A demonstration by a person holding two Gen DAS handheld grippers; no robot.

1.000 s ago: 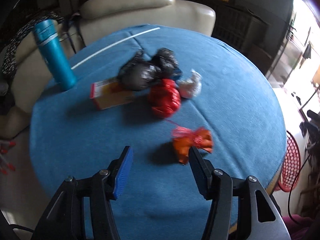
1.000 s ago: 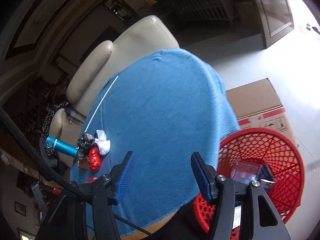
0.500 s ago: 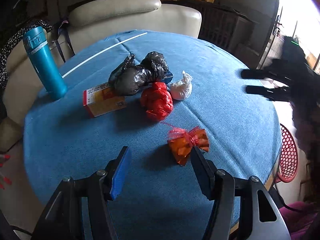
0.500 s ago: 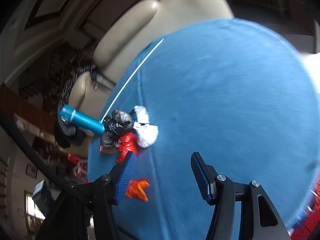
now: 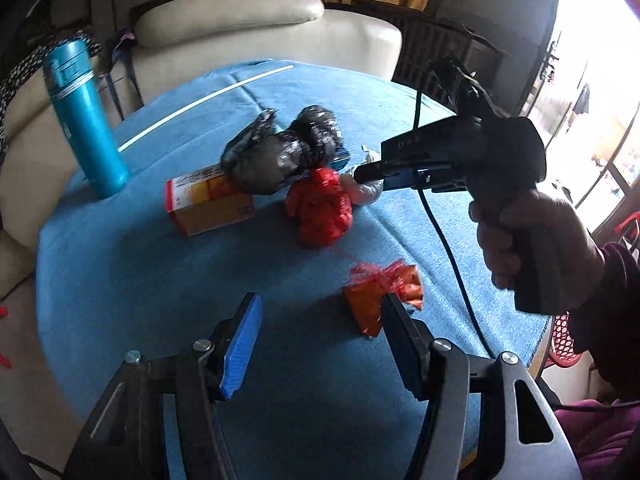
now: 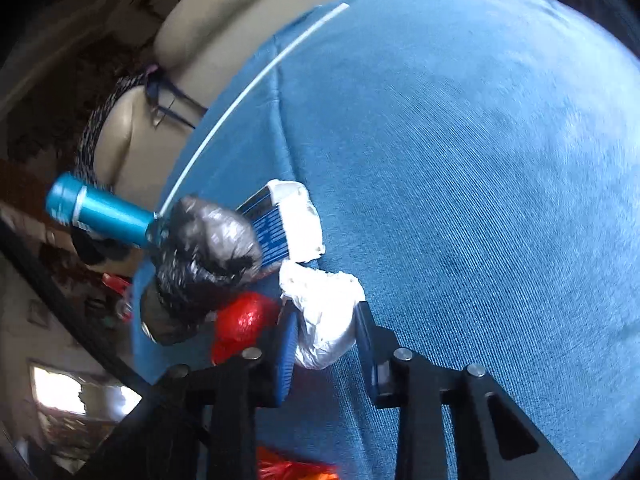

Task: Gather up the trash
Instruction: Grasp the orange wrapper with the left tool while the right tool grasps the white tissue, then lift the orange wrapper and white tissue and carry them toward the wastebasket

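A round table under a blue cloth (image 5: pixel 120 280) fills a dim living room, a cream sofa (image 5: pixel 248 28) curving behind it and daylight flooding through windows at far right. At the left edge of the table stands a teal flask (image 5: pixel 84 120), upright and well apart from the rest. Toward the middle, a yellow-and-red carton (image 5: pixel 208 204) lies on its side with two black bags (image 5: pixel 276 152) heaped against it; a red bag (image 5: pixel 320 208) sits just right of the carton, touching the black ones. A white bag (image 6: pixel 324 320) lies beside the red one, and the right gripper (image 6: pixel 326 334), held in the person's right hand (image 5: pixel 532 236), has its jaws narrowed around that bag; whether they press it yet cannot be told. Nearer the camera, an orange wrapper (image 5: pixel 380 292) rests on the cloth just beyond the left gripper (image 5: pixel 320 344), whose jaws stand wide and hold nothing. A red basket (image 5: pixel 564 344) shows below the table's right rim.
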